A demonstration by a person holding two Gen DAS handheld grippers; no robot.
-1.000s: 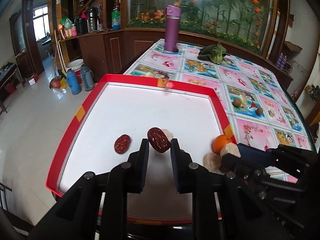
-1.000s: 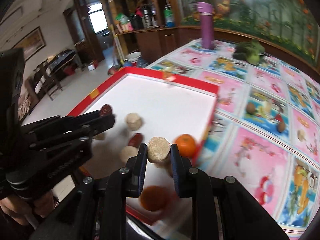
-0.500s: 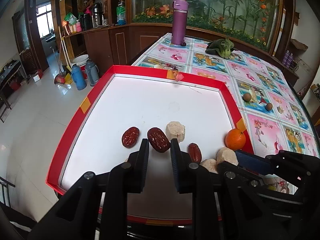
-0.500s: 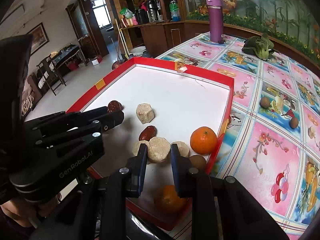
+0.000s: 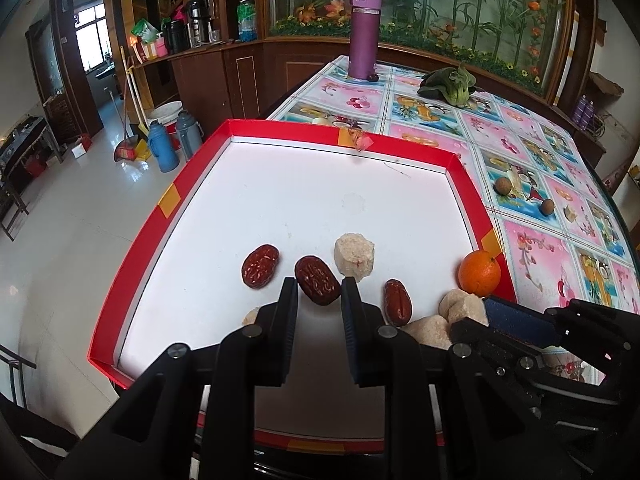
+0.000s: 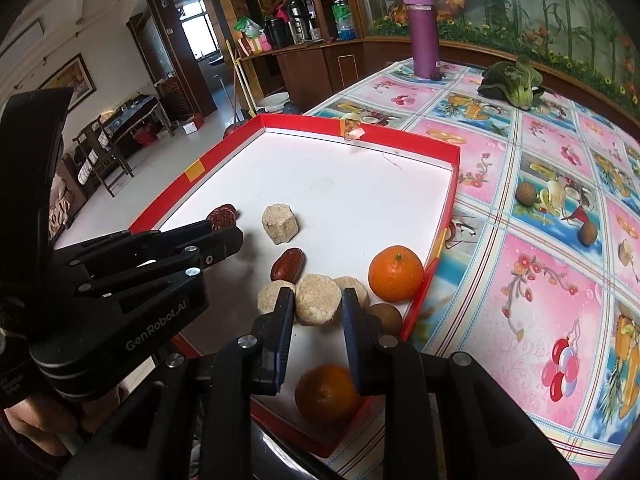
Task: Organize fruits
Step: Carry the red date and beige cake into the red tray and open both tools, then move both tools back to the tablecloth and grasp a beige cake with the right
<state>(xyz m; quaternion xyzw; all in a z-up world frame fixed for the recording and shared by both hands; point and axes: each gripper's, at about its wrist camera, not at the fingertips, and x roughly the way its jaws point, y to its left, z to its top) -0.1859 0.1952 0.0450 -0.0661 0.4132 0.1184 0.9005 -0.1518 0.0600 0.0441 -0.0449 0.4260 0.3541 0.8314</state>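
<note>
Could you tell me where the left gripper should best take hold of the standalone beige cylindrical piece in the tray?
Grip the beige piece across its curved sides, coming from above. It stands upright with its flat top up, apart from the red date; the tray is bare behind it.

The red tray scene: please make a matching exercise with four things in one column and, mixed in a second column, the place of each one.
Things:
1. purple bottle
2. orange
3. green vegetable
4. wrinkled date

Places:
A. between the fingertips of the left gripper
B. inside the tray, against its right wall
C. standing upright at the far end of the table
D. lying on the tablecloth, to the right of the bottle

Pairs: 1-C, 2-B, 3-D, 4-A
</note>
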